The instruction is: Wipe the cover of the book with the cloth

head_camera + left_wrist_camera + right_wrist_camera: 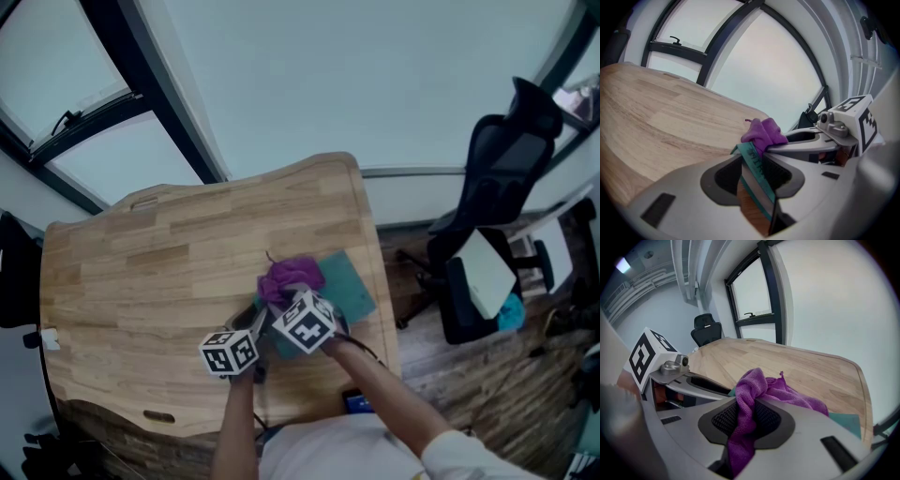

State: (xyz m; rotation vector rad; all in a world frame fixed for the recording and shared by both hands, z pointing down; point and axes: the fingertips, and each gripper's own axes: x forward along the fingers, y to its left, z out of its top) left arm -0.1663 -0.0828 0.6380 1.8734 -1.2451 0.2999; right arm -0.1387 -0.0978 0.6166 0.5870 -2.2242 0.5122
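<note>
Currently: left gripper [753, 171] jaws clamp the near edge of the teal book [354, 284], which sits by the wooden table's [141, 272] right edge, long axis apparently diagonal, near-left to far-right. Right gripper [744, 419] jaws pinch the purple cloth [290, 277], bunched on the cover.

dim, bluish daylight from the windows [112, 122]; both gripper views curve and darken at edges.
</note>
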